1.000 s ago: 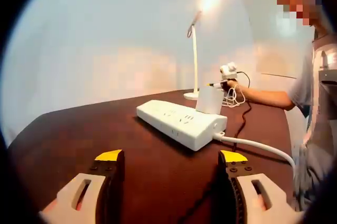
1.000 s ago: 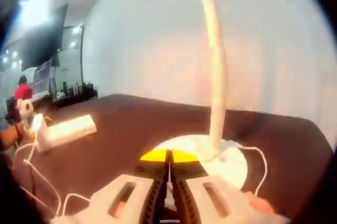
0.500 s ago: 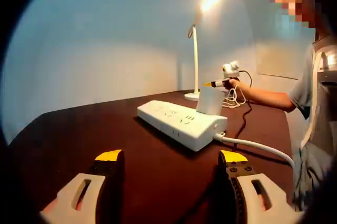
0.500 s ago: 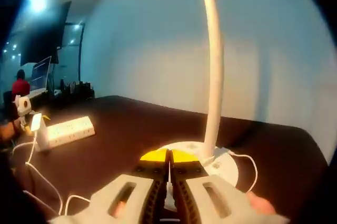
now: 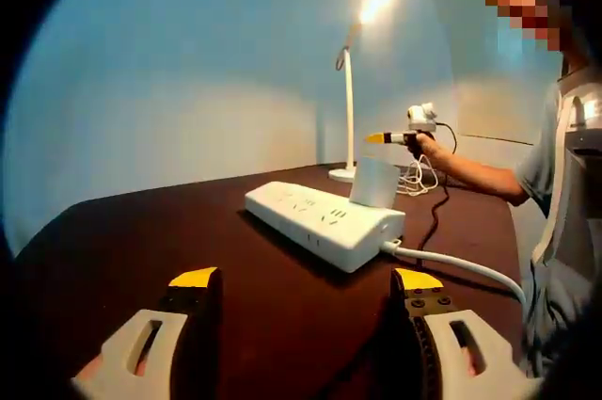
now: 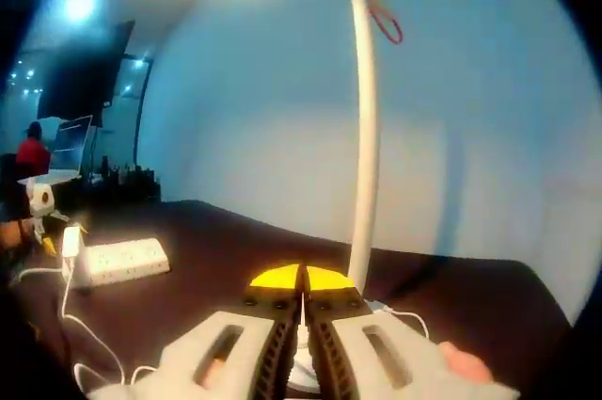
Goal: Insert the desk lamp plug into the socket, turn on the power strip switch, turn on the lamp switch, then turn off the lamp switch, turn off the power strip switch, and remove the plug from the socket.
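Brown table (image 5: 141, 231) | power strip (image 5: 324, 216) beyond left tool (image 5: 306, 280) | lamp (image 6: 362, 136) lit

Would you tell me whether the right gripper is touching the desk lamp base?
Apart. The left gripper view shows the right gripper held in the air, clearly above the lamp base.

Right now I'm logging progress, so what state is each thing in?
desk lamp: lit, upright on the table.
plug: seated in the power strip.
power strip: flat on the table, switch position unreadable.
left gripper: open, empty.
right gripper: shut, raised by the lamp.
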`<act>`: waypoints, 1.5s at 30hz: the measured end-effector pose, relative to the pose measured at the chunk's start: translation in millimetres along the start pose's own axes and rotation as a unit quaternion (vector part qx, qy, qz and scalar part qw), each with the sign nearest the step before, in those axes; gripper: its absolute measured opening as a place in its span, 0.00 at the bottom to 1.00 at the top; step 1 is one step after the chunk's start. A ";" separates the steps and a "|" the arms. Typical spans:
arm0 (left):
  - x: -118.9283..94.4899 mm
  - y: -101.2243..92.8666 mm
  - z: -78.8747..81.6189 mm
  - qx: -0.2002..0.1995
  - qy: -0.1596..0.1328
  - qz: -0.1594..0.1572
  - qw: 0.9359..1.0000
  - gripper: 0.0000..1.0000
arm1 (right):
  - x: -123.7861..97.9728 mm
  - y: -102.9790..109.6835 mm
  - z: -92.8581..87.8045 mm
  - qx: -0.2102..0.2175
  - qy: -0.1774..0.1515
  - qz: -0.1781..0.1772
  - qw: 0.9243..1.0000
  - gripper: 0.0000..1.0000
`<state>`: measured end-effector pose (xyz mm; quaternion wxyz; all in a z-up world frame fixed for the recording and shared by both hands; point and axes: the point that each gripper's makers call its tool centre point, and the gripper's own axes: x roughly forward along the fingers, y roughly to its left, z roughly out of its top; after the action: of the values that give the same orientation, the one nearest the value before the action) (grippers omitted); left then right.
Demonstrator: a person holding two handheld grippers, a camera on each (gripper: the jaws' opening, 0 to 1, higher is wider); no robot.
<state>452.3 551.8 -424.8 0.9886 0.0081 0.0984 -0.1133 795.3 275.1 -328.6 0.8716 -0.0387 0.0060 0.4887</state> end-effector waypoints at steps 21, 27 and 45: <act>0.6 -1.1 -0.3 0.002 0.001 0.000 1.000 0.70 | 5.4 -4.0 -16.8 -0.009 0.029 -0.002 1.000 0.03; 0.5 -1.3 -0.1 0.002 0.000 0.000 1.000 0.70 | 6.3 5.9 -17.5 -0.006 0.035 0.021 0.999 0.03; -2.0 -2.6 7.2 -0.006 -0.018 -0.005 1.000 0.73 | -19.0 30.6 17.5 0.040 0.034 0.059 0.997 0.25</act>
<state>451.1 549.4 -417.4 0.9897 -0.0008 0.0814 -0.1174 758.8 276.1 -312.1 0.8414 -0.0196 0.0571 0.5370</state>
